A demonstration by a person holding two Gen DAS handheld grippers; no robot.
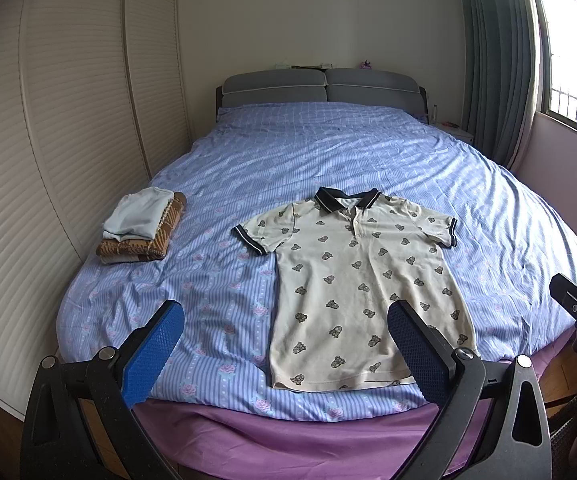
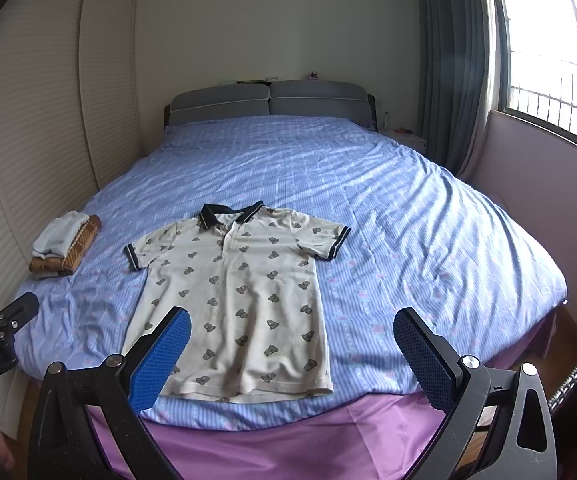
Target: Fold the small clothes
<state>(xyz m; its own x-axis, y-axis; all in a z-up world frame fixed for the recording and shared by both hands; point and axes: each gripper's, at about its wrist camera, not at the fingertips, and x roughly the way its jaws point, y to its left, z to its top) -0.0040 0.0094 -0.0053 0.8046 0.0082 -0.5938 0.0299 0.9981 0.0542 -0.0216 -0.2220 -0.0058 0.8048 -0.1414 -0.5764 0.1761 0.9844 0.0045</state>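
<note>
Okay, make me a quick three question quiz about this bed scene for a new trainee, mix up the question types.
1. True or false: the polo shirt lies spread flat, collar toward the headboard.
2. What rests on top of the brown folded garment?
3. The left gripper and right gripper are: A) both open B) both shut C) one each.

Key: 1 true. 2 a folded white garment. 3 A.
</note>
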